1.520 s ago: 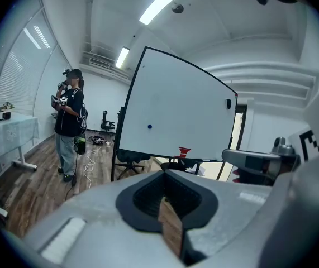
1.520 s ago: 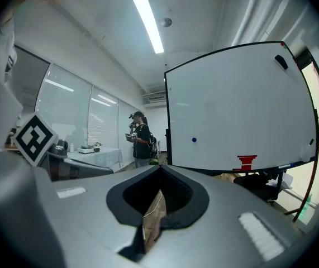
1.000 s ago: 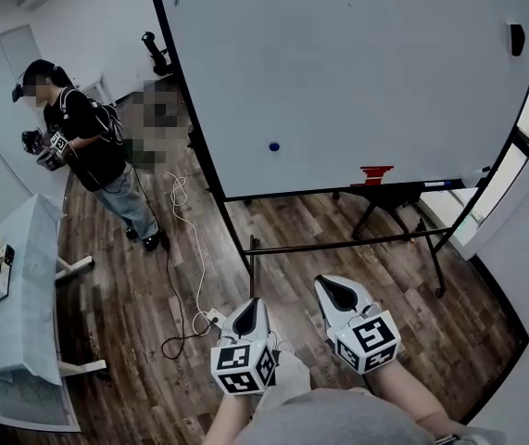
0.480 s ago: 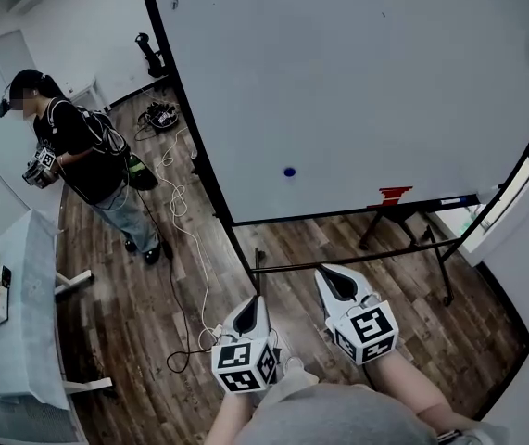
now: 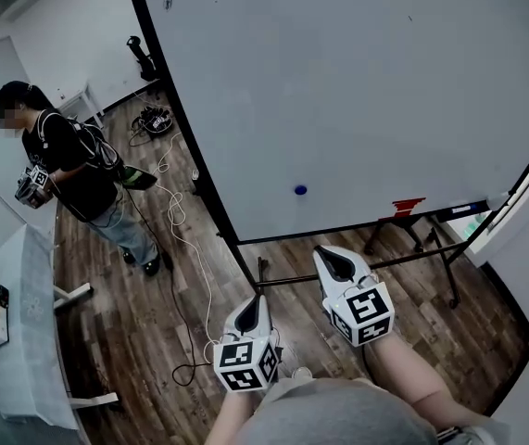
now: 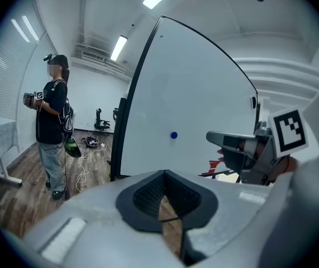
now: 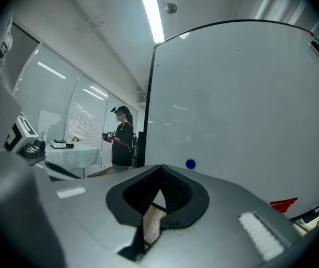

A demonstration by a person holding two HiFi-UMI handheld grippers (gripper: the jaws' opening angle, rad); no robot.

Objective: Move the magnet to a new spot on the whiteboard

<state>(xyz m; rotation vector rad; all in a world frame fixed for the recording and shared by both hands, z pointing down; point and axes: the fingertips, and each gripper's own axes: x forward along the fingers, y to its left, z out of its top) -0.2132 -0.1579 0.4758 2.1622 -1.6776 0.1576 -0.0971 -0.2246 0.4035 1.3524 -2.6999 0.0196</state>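
A round blue magnet [image 5: 300, 190] is sitting low on the white whiteboard [image 5: 357, 91]. Below it, the left gripper [image 5: 253, 302] and right gripper [image 5: 331, 259] are hovering, fingers closed and empty.

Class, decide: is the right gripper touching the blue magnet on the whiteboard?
Apart. The head view shows the right gripper over the floor, with floor and bare whiteboard between it and the blue magnet.
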